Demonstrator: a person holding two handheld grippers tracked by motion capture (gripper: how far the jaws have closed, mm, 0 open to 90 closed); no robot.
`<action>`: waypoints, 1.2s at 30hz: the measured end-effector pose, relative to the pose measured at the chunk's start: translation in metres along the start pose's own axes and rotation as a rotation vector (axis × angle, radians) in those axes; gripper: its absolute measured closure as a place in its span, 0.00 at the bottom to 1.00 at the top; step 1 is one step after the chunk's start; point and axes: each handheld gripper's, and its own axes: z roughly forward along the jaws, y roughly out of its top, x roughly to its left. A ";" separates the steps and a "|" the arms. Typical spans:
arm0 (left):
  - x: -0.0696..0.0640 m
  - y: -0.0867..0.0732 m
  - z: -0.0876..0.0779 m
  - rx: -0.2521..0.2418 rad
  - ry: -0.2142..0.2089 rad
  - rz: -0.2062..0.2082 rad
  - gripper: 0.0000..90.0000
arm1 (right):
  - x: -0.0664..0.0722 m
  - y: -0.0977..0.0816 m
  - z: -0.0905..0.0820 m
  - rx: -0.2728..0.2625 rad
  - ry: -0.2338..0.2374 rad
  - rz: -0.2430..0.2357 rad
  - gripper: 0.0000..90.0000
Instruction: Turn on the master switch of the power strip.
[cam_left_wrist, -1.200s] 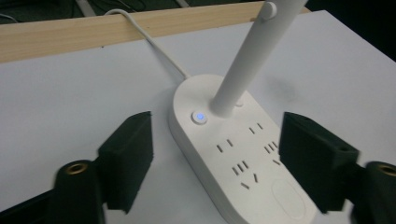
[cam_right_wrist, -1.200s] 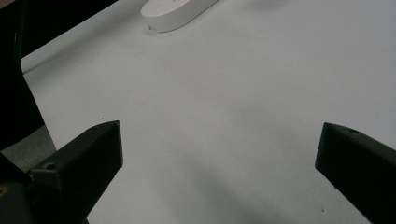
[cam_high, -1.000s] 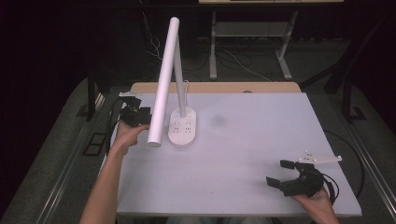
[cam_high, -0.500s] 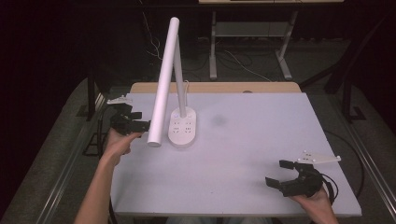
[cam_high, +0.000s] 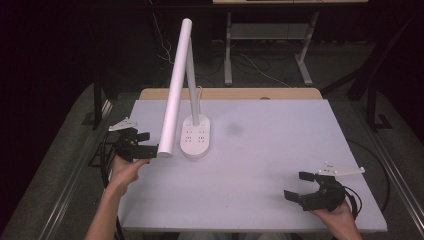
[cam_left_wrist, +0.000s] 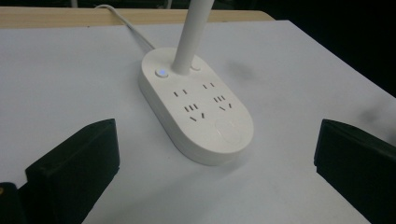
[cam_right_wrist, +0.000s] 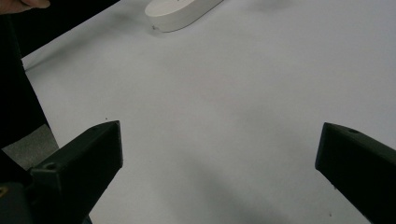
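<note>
The white desk lamp (cam_high: 195, 137) is standing at the table's (cam_high: 260, 150) far left part, its socket base flat on the surface. The left gripper (cam_high: 142, 145) is hovering just beside the lamp head's tip — its 2 jaws having just opened wide, nothing between them. The right gripper (cam_high: 302, 186) is resting near right — jaws spread, holding nothing.

Flat white tabletop (cam_high: 260, 210) beneath the right gripper (cam_high: 295, 185), faint grey smudge (cam_high: 233, 129) well ahead of it, pale wooden strip (cam_high: 240, 93) far beyond the left gripper (cam_high: 147, 146), grey metal desk frame (cam_high: 265, 31) farther still.

No readable text, labels, brands or numbers on anything.
</note>
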 end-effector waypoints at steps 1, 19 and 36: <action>-0.001 -0.002 -0.001 0.001 0.005 0.009 0.00 | 0.000 0.000 0.000 -0.001 0.000 0.000 0.00; -0.030 -0.039 -0.007 -0.014 -0.052 0.022 0.00 | 0.001 0.000 0.000 0.004 -0.004 -0.003 0.00; -0.053 -0.076 -0.004 0.030 -0.099 0.048 0.00 | 0.002 -0.001 0.000 0.006 -0.005 -0.002 0.00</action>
